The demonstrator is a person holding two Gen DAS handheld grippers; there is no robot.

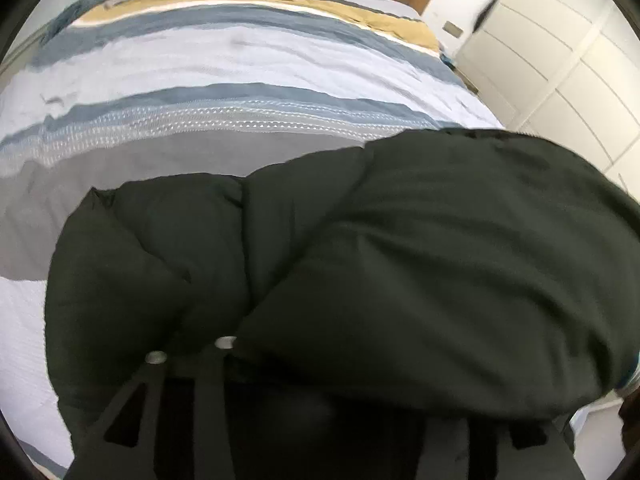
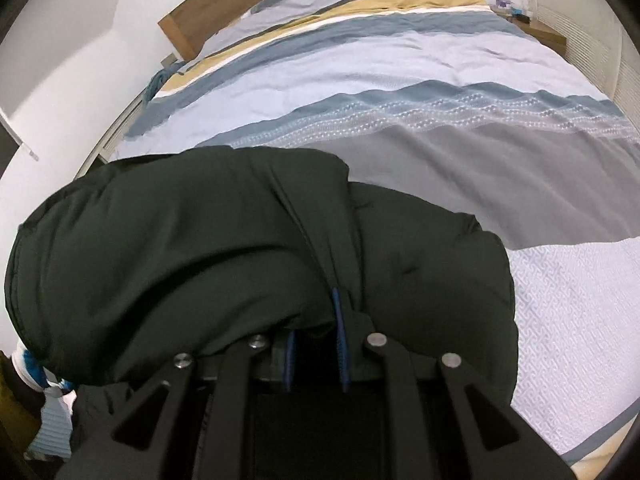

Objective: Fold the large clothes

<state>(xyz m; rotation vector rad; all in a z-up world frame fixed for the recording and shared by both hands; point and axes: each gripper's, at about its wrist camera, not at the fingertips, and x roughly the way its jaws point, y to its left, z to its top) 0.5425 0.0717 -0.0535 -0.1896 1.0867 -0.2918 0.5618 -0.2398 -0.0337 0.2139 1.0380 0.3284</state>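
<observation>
A dark, puffy padded jacket [image 1: 400, 260] lies bunched on the near end of the bed and fills the lower half of both views. In the left wrist view it bulges over my left gripper [image 1: 312, 368]. Only the black linkage arms [image 1: 216, 380] show, and the fingertips are hidden under the fabric. In the right wrist view the jacket [image 2: 200, 260] is folded over on itself. My right gripper [image 2: 316, 344] has its blue pads [image 2: 340, 340] close together, with a fold of the jacket pinched between them.
The bed's striped duvet [image 1: 240, 60] in pale blue, grey and mustard stretches away to a wooden headboard [image 2: 192, 28]. White wardrobe doors [image 1: 560, 60] stand on the right. A bedside table [image 2: 548, 36] sits by the far corner. A white-and-blue item [image 2: 32, 364] lies low at the left.
</observation>
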